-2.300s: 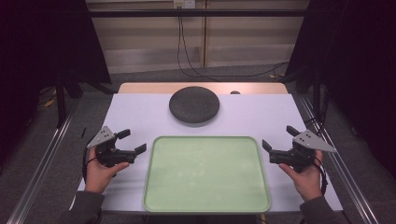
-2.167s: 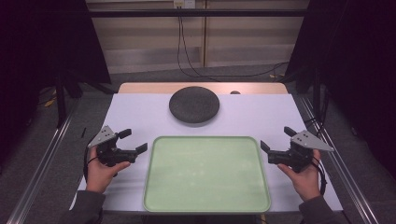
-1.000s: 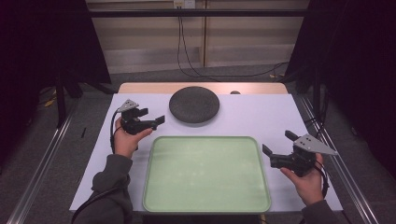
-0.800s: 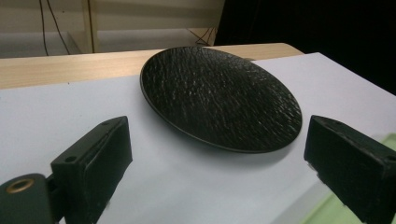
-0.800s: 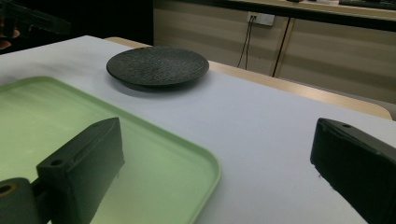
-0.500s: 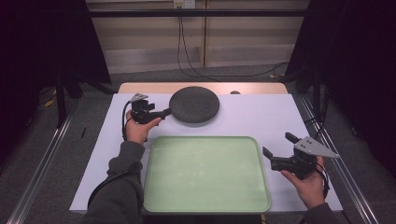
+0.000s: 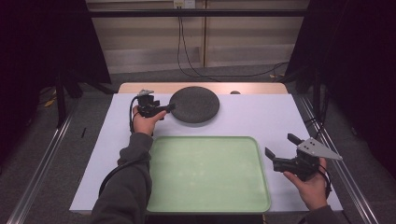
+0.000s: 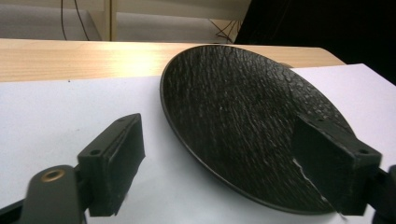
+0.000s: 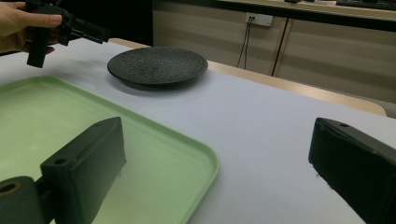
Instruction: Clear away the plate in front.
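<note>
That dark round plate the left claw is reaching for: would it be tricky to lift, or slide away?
The black plate looks stiff and probably ceramic, so likely heavy for its size and breakable if dropped. Its rough, pebbled surface should help the pads grip. It lies flat and low on the white table, so it shouldn't roll or tip; the left gripper straddles its thin rim, jaws just closing, not yet pressing.

A white-topped desk [image 7: 261, 116] with a pale wooden strip along its far edge [image 7: 140, 87] stands on a grey floor [image 7: 42, 140]. Behind it runs a beige panelled wall [image 7: 243, 42] carrying a white socket [image 7: 183, 3], from which black cables [image 7: 187, 60] hang to the floor. Dark curtains [image 7: 42, 42] flank both sides, and metal rails [image 7: 42, 154] line the floor.
</note>
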